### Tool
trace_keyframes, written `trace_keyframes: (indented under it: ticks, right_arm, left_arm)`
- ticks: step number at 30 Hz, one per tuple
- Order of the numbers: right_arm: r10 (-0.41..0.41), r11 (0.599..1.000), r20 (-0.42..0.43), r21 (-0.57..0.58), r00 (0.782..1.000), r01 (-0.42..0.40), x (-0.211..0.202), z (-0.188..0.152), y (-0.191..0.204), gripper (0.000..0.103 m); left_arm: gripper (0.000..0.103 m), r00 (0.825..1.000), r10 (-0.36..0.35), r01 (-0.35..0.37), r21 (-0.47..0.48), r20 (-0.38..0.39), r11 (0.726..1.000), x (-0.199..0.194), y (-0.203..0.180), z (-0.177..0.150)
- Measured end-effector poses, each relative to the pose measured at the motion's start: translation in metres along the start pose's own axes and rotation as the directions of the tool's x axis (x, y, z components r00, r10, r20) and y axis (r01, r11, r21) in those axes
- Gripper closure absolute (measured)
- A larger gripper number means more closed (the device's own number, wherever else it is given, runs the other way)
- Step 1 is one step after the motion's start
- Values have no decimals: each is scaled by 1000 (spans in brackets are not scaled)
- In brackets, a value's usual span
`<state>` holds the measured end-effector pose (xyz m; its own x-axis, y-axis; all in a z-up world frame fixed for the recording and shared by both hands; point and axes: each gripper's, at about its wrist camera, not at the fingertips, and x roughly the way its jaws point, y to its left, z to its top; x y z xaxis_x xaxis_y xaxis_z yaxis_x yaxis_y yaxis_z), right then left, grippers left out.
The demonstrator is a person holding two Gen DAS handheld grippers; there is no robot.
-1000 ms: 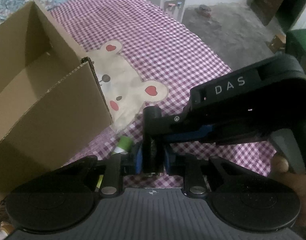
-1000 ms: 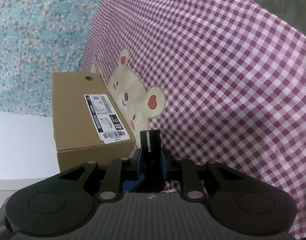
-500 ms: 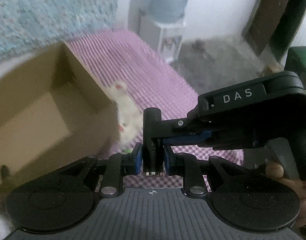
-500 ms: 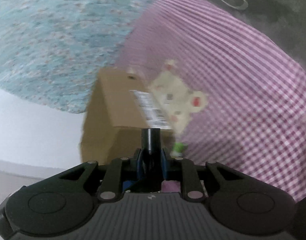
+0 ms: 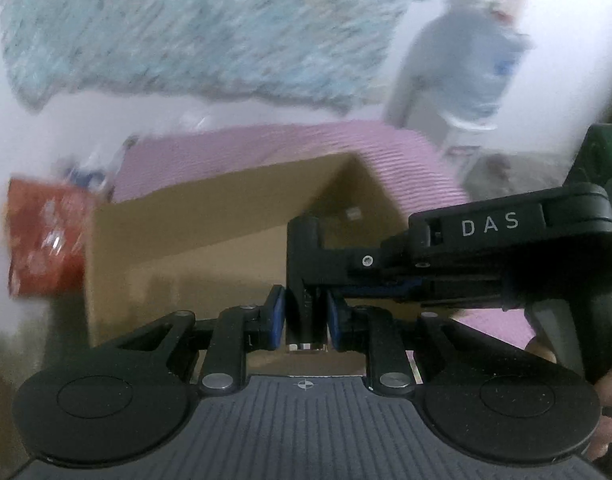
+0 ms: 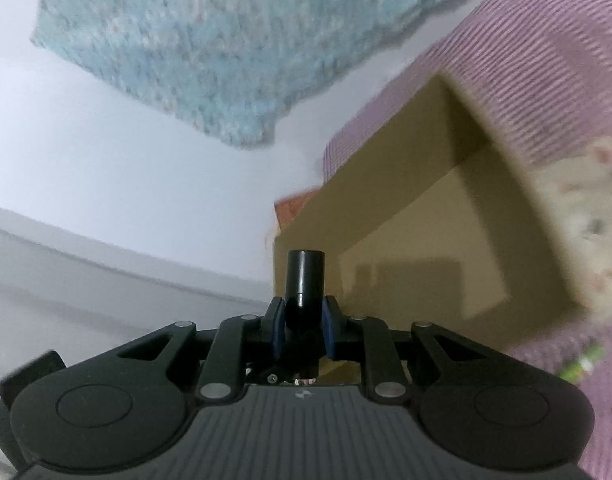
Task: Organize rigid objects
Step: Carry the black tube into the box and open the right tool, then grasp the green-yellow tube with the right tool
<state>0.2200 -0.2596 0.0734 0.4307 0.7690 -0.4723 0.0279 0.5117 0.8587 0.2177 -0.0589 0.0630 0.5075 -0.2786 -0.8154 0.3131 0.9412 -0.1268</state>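
Both grippers are shut on one black cylinder, held upright between them. In the left wrist view my left gripper (image 5: 305, 316) clamps the black cylinder (image 5: 303, 264) low down, and the right gripper's fingers (image 5: 346, 260) grip it from the right. In the right wrist view my right gripper (image 6: 303, 320) clamps the same cylinder (image 6: 305, 268). An open brown cardboard box (image 5: 209, 252) lies just behind and below the cylinder; it also shows in the right wrist view (image 6: 438, 216). Both views are blurred.
The box sits on a pink checked cloth (image 5: 273, 148) with a bear patch (image 6: 586, 216). A red packet (image 5: 45, 240) lies left of the box. A green item (image 6: 582, 364) lies on the cloth. A water dispenser (image 5: 466, 68) stands at the back right.
Both grippers have risen and tilted up with the cylinder, moving toward the box. The box's open inside now faces both cameras; the wall and blue fabric fill the upper view.
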Motion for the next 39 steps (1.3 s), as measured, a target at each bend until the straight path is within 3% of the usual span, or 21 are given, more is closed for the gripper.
trace_keyframes:
  ticks: [5, 8, 13, 20, 23, 25, 28, 34, 39]
  right_arm:
    - [-39, 995, -159, 89, 986, 54, 88, 33, -14, 81]
    - [-69, 990, -204, 108, 976, 93, 126, 43, -24, 81]
    - [-70, 982, -251, 151, 965, 111, 163, 43, -41, 81]
    - [-6, 964, -299, 252, 954, 85, 190, 33, -65, 81]
    - [0, 961, -300, 264, 954, 83, 185, 28, -67, 81]
    - [11, 961, -294, 267, 956, 71, 181, 31, -64, 81]
    - [44, 960, -266, 278, 963, 33, 159, 35, -61, 81]
    - [120, 965, -190, 253, 974, -69, 75, 33, -46, 81]
    - [194, 966, -118, 195, 974, -169, -1, 23, -28, 81]
  left_arm:
    - [82, 988, 84, -94, -78, -128, 993, 54, 42, 22]
    - [82, 976, 121, -141, -104, -181, 984, 71, 63, 19]
    - [81, 958, 183, -215, -130, -221, 968, 82, 82, 16]
    - [75, 954, 189, -231, -171, -232, 958, 82, 90, 14]
    - [72, 957, 182, -226, -184, -224, 957, 78, 90, 13]
    - [63, 965, 166, -206, -195, -203, 959, 70, 88, 14]
    - [56, 977, 129, -164, -218, -167, 962, 54, 84, 14]
    - [47, 998, 11, -26, -245, -63, 969, 6, 65, 11]
    - [41, 997, -68, 76, -211, 44, 975, -40, 38, -3]
